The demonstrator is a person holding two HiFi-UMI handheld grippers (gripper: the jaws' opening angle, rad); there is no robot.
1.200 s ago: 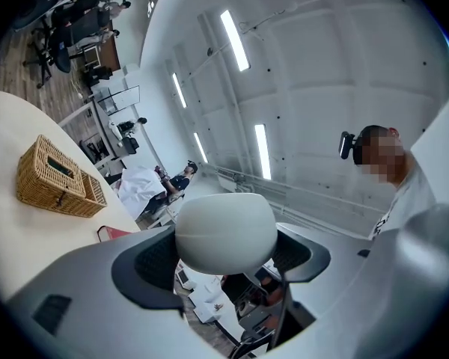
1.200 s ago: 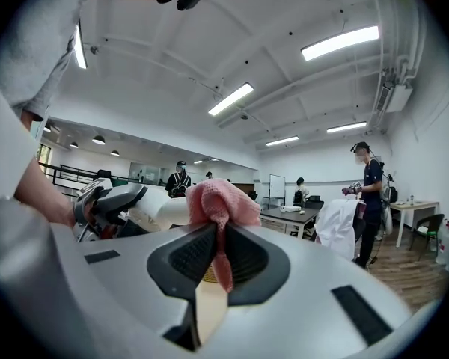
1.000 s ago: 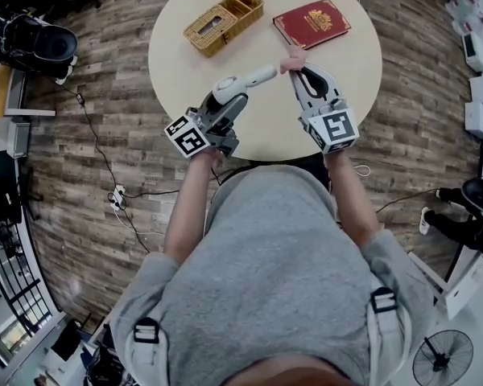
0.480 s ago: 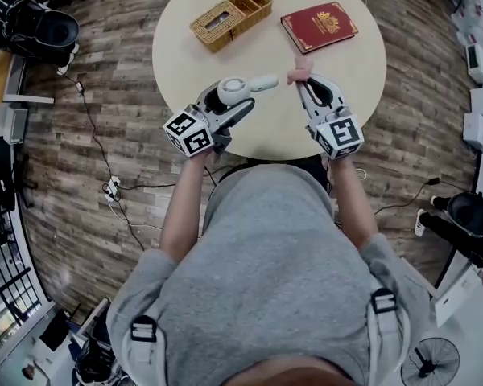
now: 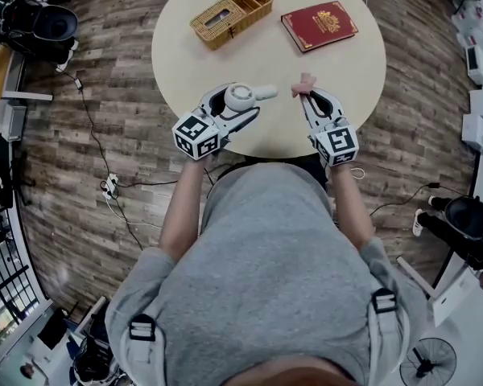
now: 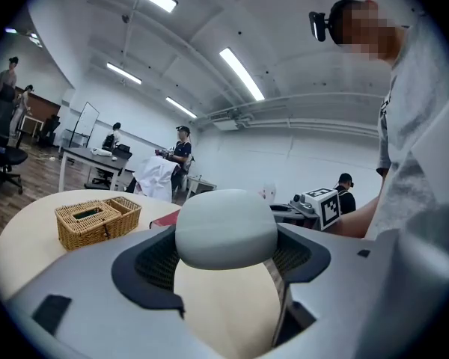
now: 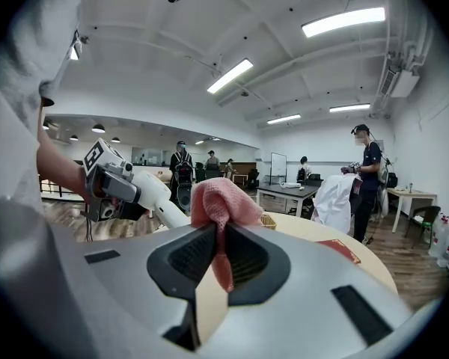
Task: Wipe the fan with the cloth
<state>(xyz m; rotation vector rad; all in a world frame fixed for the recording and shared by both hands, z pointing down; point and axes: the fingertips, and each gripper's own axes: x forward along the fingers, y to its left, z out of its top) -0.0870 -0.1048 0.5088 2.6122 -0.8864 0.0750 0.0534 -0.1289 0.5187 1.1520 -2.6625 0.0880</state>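
Note:
A small white hand-held fan (image 5: 241,96) hangs over the near side of the round table (image 5: 185,55). My left gripper (image 5: 235,104) is shut on it, and its handle points right. In the left gripper view the fan's rounded grey-white body (image 6: 224,230) fills the space between the jaws. To the fan's right, my right gripper (image 5: 308,96) is shut on a pink cloth (image 5: 306,82) that bunches above the fingertips. In the right gripper view the cloth (image 7: 223,199) stands up between the jaws, and the fan (image 7: 156,194) lies just to its left. A small gap separates cloth and fan.
A wicker basket (image 5: 229,16) and a red book (image 5: 319,25) lie at the table's far side. The basket (image 6: 97,219) also shows in the left gripper view. Cables run across the wooden floor at the left. People and desks stand in the background.
Both grippers have drawn back toward the table's near edge. The fan's handle touched the cloth a second ago; now they are apart, and the fan has turned to lie more level.

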